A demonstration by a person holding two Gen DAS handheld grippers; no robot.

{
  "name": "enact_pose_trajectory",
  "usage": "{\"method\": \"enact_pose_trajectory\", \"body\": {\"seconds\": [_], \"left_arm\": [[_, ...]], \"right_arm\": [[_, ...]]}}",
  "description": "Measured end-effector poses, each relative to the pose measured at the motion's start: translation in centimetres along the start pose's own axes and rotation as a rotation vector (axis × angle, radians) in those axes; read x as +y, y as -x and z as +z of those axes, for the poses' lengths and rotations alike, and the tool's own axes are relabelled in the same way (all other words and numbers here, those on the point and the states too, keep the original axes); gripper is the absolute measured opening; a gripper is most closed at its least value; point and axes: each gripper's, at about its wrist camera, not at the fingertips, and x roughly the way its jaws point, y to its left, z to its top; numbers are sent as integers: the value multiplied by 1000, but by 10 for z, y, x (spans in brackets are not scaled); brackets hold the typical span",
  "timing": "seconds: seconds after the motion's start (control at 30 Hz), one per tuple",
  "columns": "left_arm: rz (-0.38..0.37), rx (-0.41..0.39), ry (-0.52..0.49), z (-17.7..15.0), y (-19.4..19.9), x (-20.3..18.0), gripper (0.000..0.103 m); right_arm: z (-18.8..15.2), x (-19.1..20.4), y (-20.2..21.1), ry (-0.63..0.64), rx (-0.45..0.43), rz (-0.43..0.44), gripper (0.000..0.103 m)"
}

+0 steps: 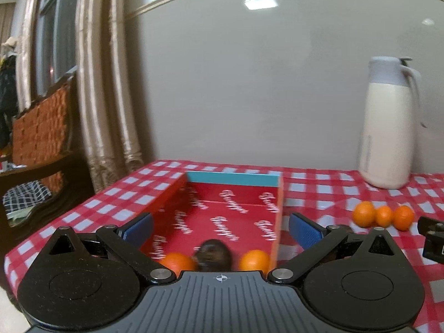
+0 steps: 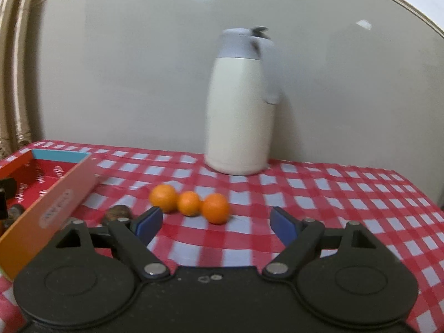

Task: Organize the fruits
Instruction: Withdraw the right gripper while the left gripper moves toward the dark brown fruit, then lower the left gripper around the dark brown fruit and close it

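A red open box [image 1: 222, 219] with a blue far wall lies on the checked tablecloth. Inside its near end sit two oranges [image 1: 177, 262] [image 1: 254, 259] with a dark brown fruit [image 1: 213, 255] between them. My left gripper [image 1: 220, 229] is open and empty, hovering over the box's near end. Three oranges [image 2: 188, 202] lie in a row on the cloth, just ahead of my right gripper [image 2: 215, 222], which is open and empty. A dark brown fruit [image 2: 118, 212] lies by the right gripper's left finger, beside the box's wall [image 2: 52, 213]. The same three oranges [image 1: 383, 215] show at the right in the left wrist view.
A white thermos jug [image 2: 238, 116] with a grey lid stands at the back of the table against the grey wall. A wooden chair [image 1: 41, 144] and curtains [image 1: 111, 83] stand left of the table. The right gripper's edge [image 1: 433, 241] shows at the right of the left wrist view.
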Motion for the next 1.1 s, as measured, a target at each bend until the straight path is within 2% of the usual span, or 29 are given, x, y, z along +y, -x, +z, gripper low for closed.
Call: {"method": "enact_pose_trajectory", "body": {"seconds": [0.37,0.53,1.1], "left_arm": [[-91,18,-70,-3,-4,-65,103],[-109,14,-108,-6,-5,-90,103],[-156,25,-156,-13,-6,-132,103]], "right_arm": [[-8,-41,1,-34,16,-80,86],[-10,-57,4,-49,13,-117,88],[-19,-100,17,-81,6,-182,92]]}}
